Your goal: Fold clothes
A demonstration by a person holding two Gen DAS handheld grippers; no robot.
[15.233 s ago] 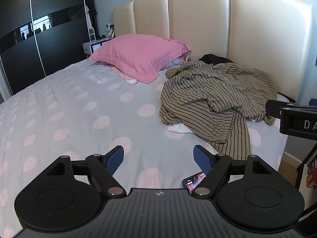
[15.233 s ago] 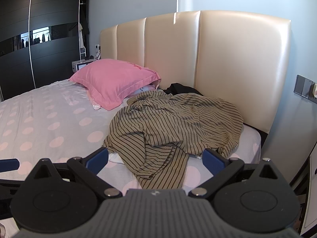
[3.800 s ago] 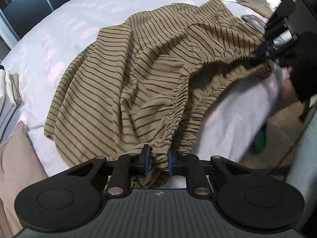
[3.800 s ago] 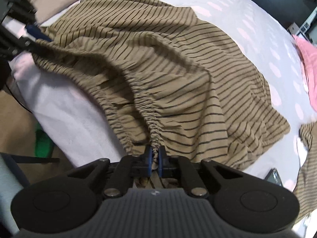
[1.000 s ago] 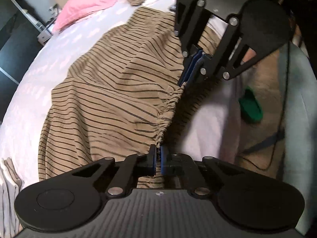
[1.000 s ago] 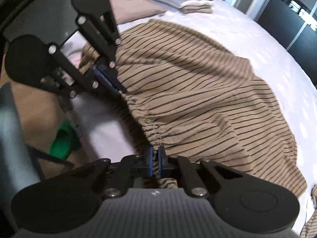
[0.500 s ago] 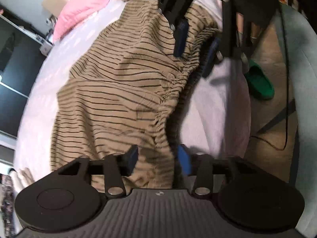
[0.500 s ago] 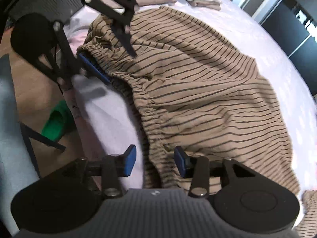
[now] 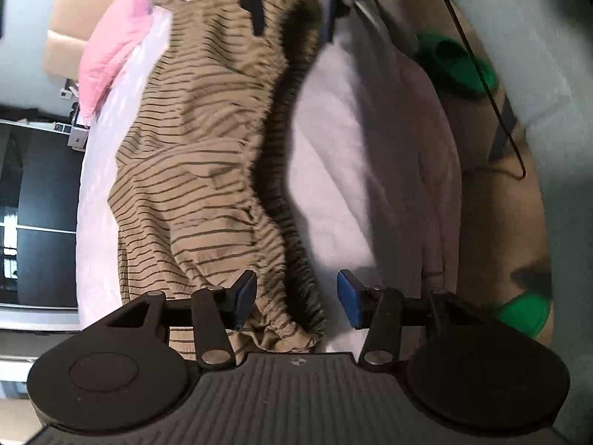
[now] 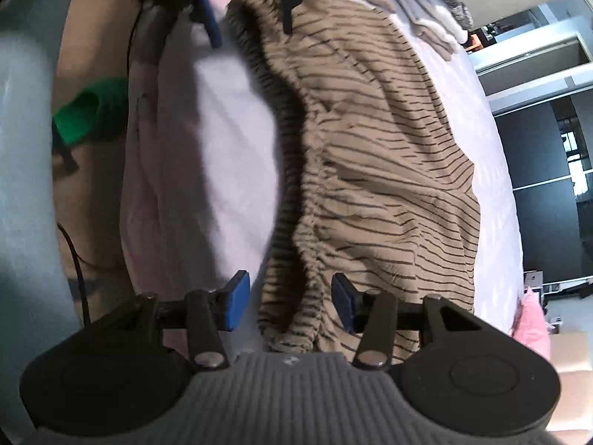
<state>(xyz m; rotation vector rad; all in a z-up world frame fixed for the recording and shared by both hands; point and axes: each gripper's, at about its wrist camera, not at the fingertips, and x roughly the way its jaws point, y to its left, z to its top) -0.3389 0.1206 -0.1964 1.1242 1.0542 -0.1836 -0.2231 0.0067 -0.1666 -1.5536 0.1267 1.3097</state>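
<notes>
Bright daylight, motion-blurred throughout, with strong fisheye warping at edges.

Right gripper (image 10: 287, 300), black with blue pads, jaws opening, pads clear of cloth. Tan garment with thin dark stripes (image 10: 370, 148) lies spread on pale bed sheet (image 10: 222, 141); its gathered elastic edge passes between the jaws. Left gripper (image 10: 246, 15) at garment's far end, jaws parted. Green slipper (image 10: 90, 113) on floor.

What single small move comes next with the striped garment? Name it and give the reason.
Probably lift both grippers clear and regrip at the side edges for a fold. The left gripper is open and the right gripper is opening, each with the gathered waistband between its pads but not pinched, and the striped garment lies spread on the bed.
</notes>
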